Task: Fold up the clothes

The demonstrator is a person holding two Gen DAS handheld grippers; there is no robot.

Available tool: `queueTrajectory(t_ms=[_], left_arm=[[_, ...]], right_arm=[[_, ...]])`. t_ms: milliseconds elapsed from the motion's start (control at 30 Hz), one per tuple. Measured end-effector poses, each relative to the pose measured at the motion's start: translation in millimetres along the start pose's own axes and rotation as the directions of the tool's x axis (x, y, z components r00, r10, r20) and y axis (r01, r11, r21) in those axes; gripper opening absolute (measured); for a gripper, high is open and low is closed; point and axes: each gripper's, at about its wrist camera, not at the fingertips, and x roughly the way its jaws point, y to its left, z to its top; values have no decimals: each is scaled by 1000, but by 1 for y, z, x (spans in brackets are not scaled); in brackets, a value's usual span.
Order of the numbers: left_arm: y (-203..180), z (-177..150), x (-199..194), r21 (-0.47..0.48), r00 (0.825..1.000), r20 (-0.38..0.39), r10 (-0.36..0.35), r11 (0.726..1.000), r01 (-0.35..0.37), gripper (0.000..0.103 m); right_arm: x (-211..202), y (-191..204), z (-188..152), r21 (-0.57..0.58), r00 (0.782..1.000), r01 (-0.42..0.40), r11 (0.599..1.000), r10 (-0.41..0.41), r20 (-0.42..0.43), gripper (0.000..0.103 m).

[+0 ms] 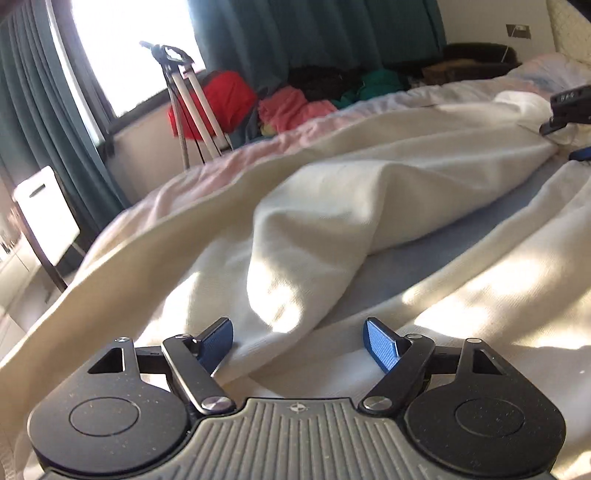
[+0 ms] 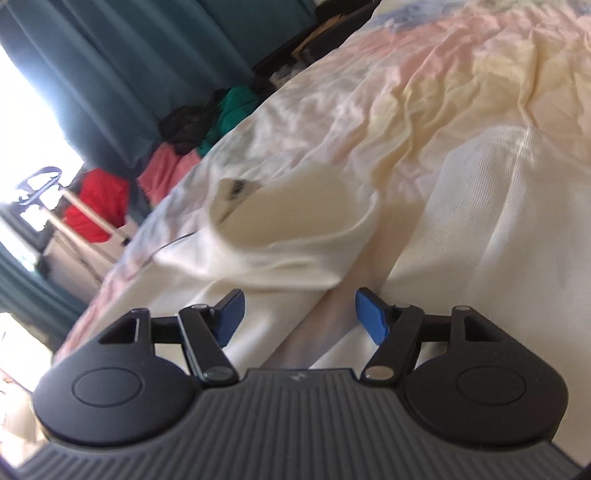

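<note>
**Operator:** Tongs first: I have two sets, and both stand wide apart with nothing between the blue pads. My left tongs (image 1: 298,345) hover low over the cream garment (image 1: 332,192), which lies rumpled on the bed (image 1: 229,158). My right tongs (image 2: 300,316) sit just above the same cloth near what I take for its neckline (image 2: 295,218).

**Colleague:** Why are you so low at both ends?

**Operator:** My reading is that I am placed to pinch an edge at each end, so the cloth can be lifted and laid flat before any fold. From the left wrist I can see the right tongs at the far right edge, close to the garment's far end, so the two are spread along its length.

**Colleague:** How does the garment lie?

**Operator:** One long ridge runs up its middle, with a bluish strip (image 1: 461,236) showing in the gap beside it. I cannot tell whether that is the sheet or lining. I judge the folding hardly begun.

**Colleague:** What else do you count?

**Operator:** One cream garment on the bed. Beyond it is a heap of other clothes (image 1: 295,107), in which I make out red, pink, green and dark pieces, though I cannot count them surely. One tripod (image 1: 184,96) stands by the window, beside teal curtains (image 1: 258,33).
</note>
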Motion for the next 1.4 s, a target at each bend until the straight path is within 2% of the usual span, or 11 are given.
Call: queueTrajectory(t_ms=[67,233,400,633,767,933,1133,1233,1300,1367,1400], left_arm=[[4,1,7,-47,1000,4,18,999,-18,75],[20,1,20,-159,1000,18,25,987,-22,17],[56,9,4,-291,995,88,-39,955,63,6],[95,9,-34,-367,962,210,-174,898,243,6],[79,-5,-39,-253,951,146,-272,919,302,6],[61,-24,-30,-186,952,50,-303,933,307,6],[59,-23,-32,-250,962,68,-263,929,272,13],[57,-20,-45,-283,970,75,-233,927,245,31],[56,-17,-53,-305,974,79,-212,925,227,51],[53,-16,-68,-326,981,86,-174,925,193,65],[52,-16,-78,-339,984,91,-152,924,175,72]], right_arm=[[12,-4,3,-36,1000,-13,999,13,9,69],[31,-2,22,-46,999,-34,998,34,8,68],[31,23,69,7,993,-117,993,117,6,25],[-11,26,133,91,943,-287,953,265,201,12],[-2,-36,103,159,983,-158,975,139,123,7],[8,-101,52,281,998,-49,959,37,50,5],[6,-67,56,1,997,34,999,-34,69,8],[-2,-51,49,-111,996,72,991,-66,55,12],[-14,-43,47,-156,997,64,986,-57,43,22],[-38,-34,44,-188,998,31,982,-20,58,60],[-50,-29,43,-208,998,17,978,-4,63,68]])
